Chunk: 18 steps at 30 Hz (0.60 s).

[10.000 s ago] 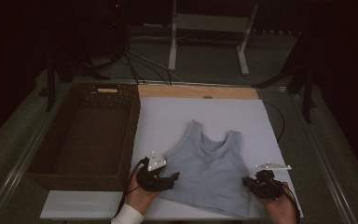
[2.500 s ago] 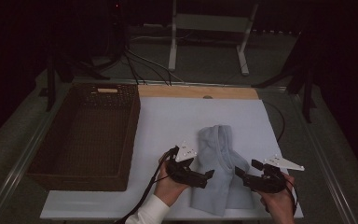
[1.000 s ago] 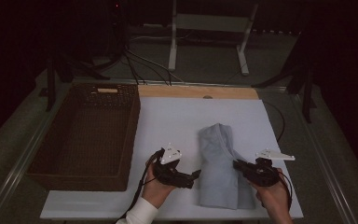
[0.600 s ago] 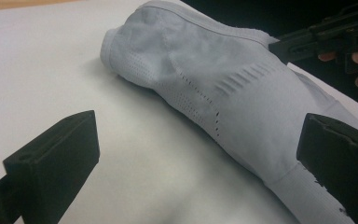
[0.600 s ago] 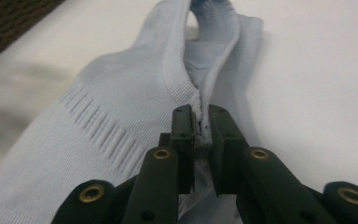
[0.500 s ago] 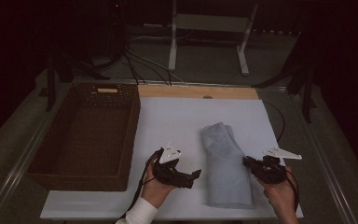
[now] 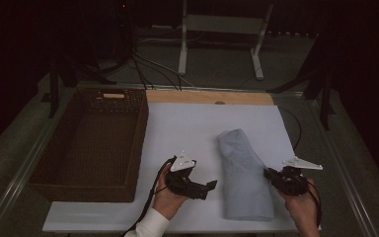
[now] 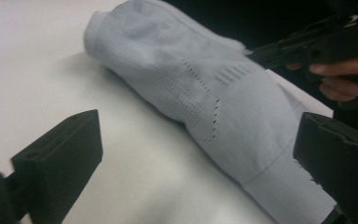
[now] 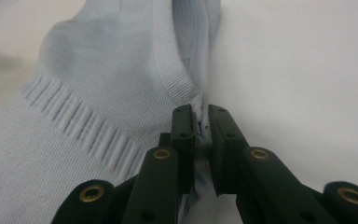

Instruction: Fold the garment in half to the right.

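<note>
Lying folded lengthwise, pale blue ribbed top point(image 7: 243, 177) (perforated panel).

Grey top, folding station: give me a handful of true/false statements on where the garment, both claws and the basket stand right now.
1. The grey top lies folded into a long narrow strip on the white mat. True.
2. The right claw is shut on the top's edge. True.
3. The left claw is clamped on the top. False: its jaws stand open beside the top and hold nothing.
4. The top sits inside the wicker basket. False: the basket is left of the mat, with nothing visible inside, and the top is on the mat.
5. The basket is to the left of both claws in the high view. True.
</note>
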Motion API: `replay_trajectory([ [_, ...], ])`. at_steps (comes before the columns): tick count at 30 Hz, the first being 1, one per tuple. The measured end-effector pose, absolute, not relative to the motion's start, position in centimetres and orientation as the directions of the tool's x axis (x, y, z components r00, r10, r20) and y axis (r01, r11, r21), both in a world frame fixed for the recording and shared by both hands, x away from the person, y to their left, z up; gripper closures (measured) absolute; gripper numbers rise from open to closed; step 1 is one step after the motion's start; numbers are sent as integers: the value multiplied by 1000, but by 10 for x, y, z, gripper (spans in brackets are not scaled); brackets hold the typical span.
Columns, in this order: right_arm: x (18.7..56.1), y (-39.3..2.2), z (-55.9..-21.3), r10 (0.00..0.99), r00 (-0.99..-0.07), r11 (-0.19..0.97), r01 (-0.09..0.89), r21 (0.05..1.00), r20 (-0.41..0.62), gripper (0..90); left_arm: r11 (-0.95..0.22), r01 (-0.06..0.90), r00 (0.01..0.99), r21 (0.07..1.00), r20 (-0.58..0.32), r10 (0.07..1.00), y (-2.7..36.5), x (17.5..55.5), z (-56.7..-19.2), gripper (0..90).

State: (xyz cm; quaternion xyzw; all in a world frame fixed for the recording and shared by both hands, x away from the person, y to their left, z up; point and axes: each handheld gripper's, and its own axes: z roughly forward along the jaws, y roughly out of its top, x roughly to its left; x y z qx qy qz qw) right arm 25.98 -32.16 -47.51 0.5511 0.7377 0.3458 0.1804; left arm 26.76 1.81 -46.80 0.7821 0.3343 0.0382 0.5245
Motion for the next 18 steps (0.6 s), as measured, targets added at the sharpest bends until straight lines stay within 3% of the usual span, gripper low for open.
replay_trajectory([
  [7, 264, -318, -482, 938, -326, 156, 697, 700, 115, 810, -247, 456, 799, 855, -272, 536, 6, 269, -472, 56],
  [18, 263, -319, -481, 938, -325, 149, 694, 704, 121, 806, -278, 492, 796, 825, -297, 527, -21, 272, -482, 66],
])
